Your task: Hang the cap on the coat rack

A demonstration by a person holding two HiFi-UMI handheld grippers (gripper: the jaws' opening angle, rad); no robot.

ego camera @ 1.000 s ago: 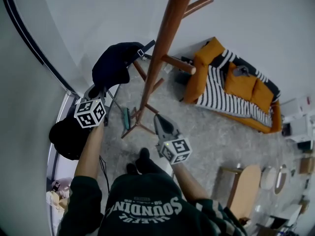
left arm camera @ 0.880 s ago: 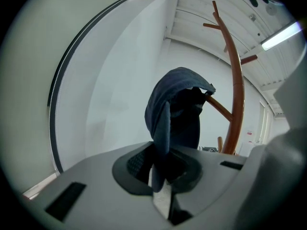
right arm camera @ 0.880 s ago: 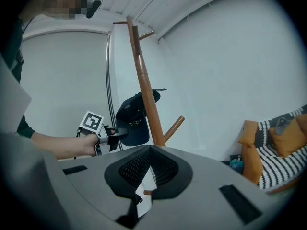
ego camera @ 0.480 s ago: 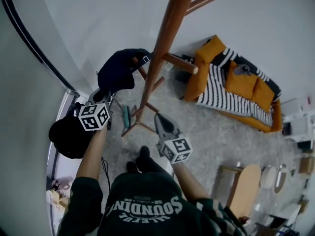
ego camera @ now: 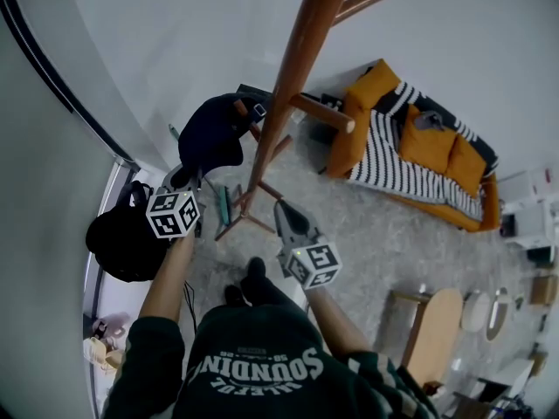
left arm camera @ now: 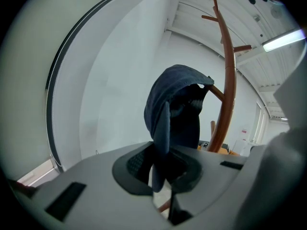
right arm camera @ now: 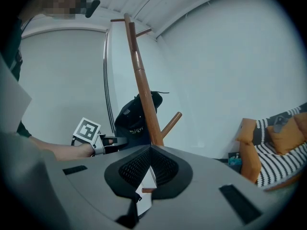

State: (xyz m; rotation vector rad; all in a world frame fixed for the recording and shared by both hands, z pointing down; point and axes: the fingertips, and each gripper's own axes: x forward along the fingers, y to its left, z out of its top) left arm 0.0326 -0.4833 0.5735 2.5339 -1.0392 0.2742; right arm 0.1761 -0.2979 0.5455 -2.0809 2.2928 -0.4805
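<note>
Dark cap (ego camera: 212, 133) is pinched by its brim in the left gripper (ego camera: 186, 180), held against a coat rack (ego camera: 295, 59) peg. The right gripper (ego camera: 286, 219) is closed up, nothing gripped.

Left gripper (ego camera: 187, 178) raised, clamped; right gripper (ego camera: 282, 210) lower, seemingly closed.

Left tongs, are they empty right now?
No, the left tongs are clamped on the brim of the dark cap, as the left gripper view shows.
</note>
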